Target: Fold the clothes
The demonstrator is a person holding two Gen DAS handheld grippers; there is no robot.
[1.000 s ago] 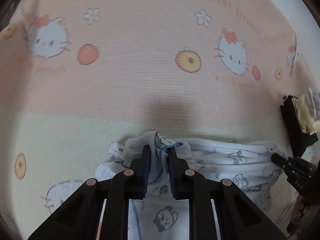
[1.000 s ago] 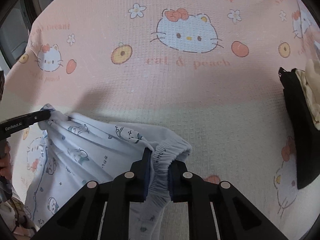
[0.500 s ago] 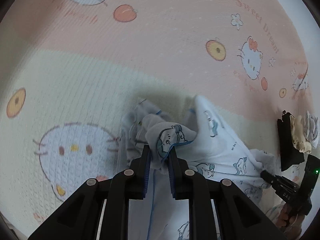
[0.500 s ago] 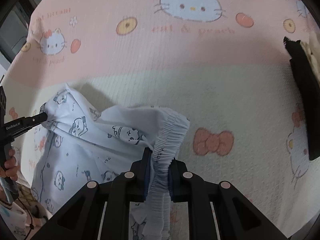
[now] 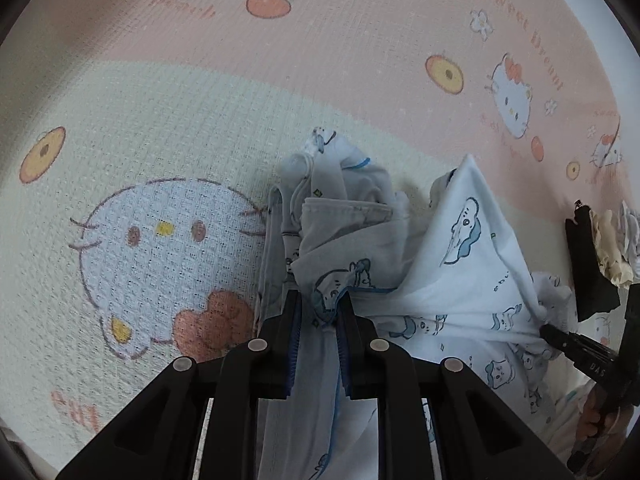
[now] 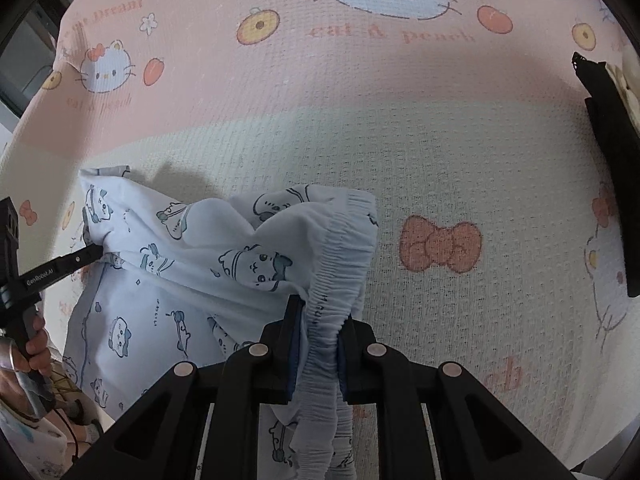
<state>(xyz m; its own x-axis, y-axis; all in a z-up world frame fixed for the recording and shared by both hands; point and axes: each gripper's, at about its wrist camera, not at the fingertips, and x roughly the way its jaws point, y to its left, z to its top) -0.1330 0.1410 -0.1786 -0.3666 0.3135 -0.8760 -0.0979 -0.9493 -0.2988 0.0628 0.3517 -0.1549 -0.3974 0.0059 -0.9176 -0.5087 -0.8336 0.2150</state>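
I hold the pale blue garment (image 6: 192, 280) with both tools, each one clenched on a different part of it. My right tool (image 6: 318, 320) grips the gathered elastic waistband (image 6: 344, 256), and the cloth runs between its two pads. My left tool (image 5: 318, 314) pinches a bunch of the printed fabric with a blue seam, probably near a hem or a leg end, but I cannot tell exactly which part. I keep these two grips because the cloth between them hangs as one loose sheet, which I judge I need before I lay it flat.

The garment is over the blanket (image 5: 168, 128), in its cream band, a little toward the near edge. In the left wrist view part of it is crumpled on the blanket just in front of my left tool. The far pink band is bare. At the right edge of the blanket lies a dark item (image 6: 612, 160) with something cream-coloured on it, well apart from the garment, so it does not disturb the laying.
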